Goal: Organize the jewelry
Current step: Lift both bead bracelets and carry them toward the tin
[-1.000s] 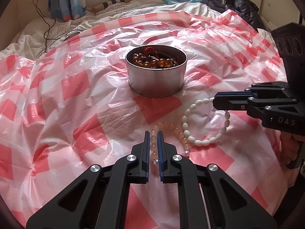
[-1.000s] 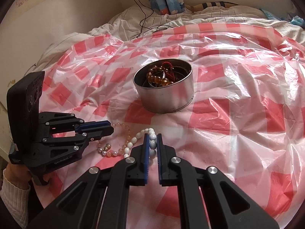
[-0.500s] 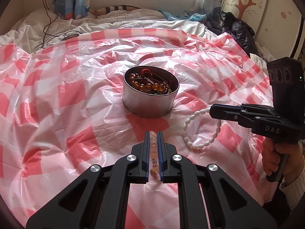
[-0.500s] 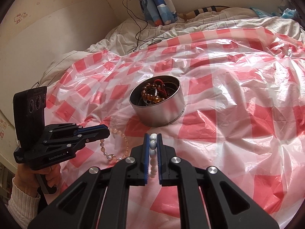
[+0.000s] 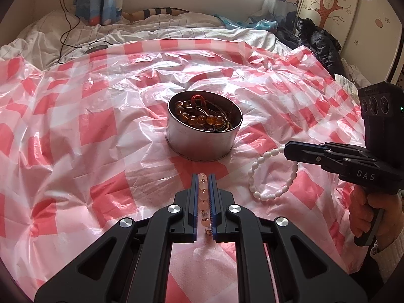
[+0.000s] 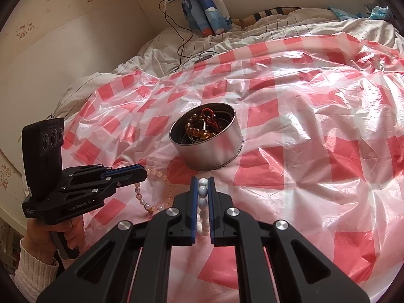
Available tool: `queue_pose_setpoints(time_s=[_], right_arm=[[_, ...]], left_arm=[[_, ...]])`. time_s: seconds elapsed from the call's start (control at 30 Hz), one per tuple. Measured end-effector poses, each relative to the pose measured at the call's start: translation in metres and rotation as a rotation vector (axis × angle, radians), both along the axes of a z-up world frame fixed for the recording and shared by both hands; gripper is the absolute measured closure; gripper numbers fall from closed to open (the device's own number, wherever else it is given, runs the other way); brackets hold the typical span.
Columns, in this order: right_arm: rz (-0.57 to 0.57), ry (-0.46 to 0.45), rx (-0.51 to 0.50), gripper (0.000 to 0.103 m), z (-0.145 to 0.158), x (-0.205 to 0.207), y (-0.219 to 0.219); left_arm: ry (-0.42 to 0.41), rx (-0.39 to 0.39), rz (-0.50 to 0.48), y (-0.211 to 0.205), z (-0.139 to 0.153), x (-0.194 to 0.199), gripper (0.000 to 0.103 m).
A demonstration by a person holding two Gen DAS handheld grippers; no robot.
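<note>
**Both grippers clamped on bead bracelets in front of the tin**

On the left, the left gripper (image 5: 203, 176) has its fingers closed on a pale pink bead bracelet (image 5: 202, 192); a row of translucent beads sits pinched between the blue pads. In the right wrist view the same bracelet (image 6: 161, 176) hangs as a loop from the tips of that gripper (image 6: 142, 174), draping down toward the red-and-white checked plastic sheet (image 6: 315, 131); whether its lowest beads touch the sheet cannot be told. A hand (image 6: 63, 234) in a cream knit sleeve (image 6: 32, 270) holds the grip below.

In the middle, a round metal tin (image 5: 202, 141) stands upright on the sheet, just beyond both sets of fingertips. It holds amber beads (image 5: 202, 119), a red cord (image 5: 198, 98) and some darker pieces that are too tangled to make out.

On the right, the right gripper (image 6: 202, 180) is clamped on a white bead bracelet (image 6: 202, 189), with oval beads stacked between its pads. From the left wrist view this bracelet (image 5: 262, 174) hangs in an open loop from the closed tips of that gripper (image 5: 286, 149), beside the tin and apart from it. The person's other hand (image 5: 371, 217) grasps the handle.

Behind the sheet lie rumpled white bedding (image 5: 176, 25) and a black cable (image 5: 65, 20) trailing across it.
</note>
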State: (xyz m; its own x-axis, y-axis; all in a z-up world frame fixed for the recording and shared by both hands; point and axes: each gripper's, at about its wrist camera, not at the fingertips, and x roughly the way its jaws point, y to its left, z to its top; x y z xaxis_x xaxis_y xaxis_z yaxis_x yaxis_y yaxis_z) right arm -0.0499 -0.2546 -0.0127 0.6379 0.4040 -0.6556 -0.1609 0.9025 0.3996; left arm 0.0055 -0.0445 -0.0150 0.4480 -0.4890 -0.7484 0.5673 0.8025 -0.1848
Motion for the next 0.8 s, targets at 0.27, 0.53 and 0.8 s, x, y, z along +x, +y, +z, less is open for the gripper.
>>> queue_pose_setpoints(time_s=[0.27, 0.53, 0.8], right_arm=[[-0.011, 0.124, -0.015, 0.094, -0.023, 0.010, -0.001], [0.034, 0.134, -0.180, 0.070, -0.032, 0.009, 0.020], [0.085, 0.080, -0.304, 0.095, -0.033, 0.005, 0.041]], left_arm=[[0.069, 0.184, -0.019, -0.007, -0.036, 0.000, 0.096], [0.068, 0.199, -0.025, -0.007, -0.040, -0.002, 0.095], [0.068, 0.166, -0.048, -0.009, -0.035, -0.004, 0.096]])
